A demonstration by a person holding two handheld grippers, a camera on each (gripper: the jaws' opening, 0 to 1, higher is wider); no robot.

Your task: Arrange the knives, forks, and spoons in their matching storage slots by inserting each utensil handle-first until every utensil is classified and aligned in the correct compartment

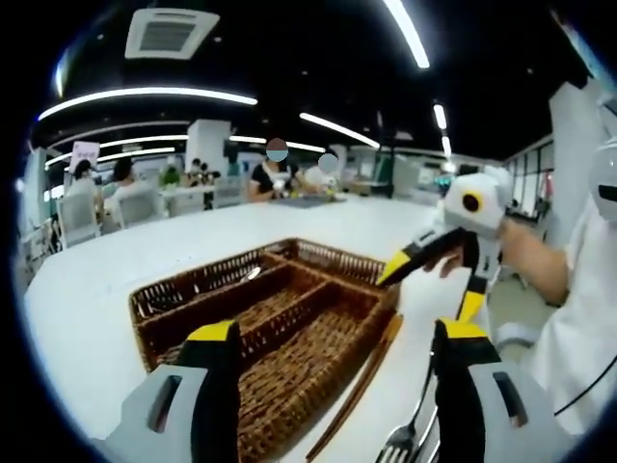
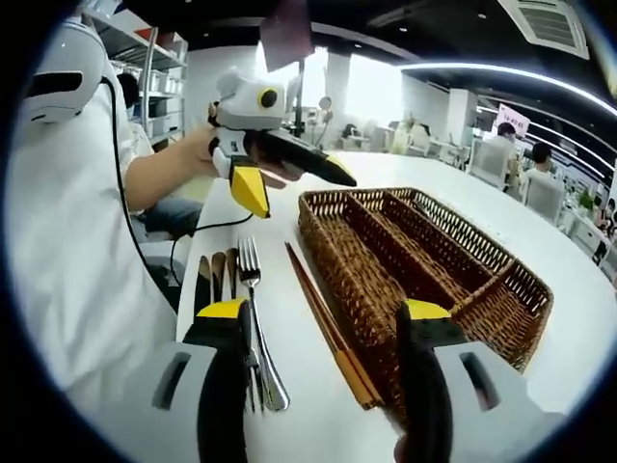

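We saw a rough woven wicker tray (image 2: 424,251), a shiny metal fork (image 2: 253,289), and a smooth white bench (image 2: 289,367).
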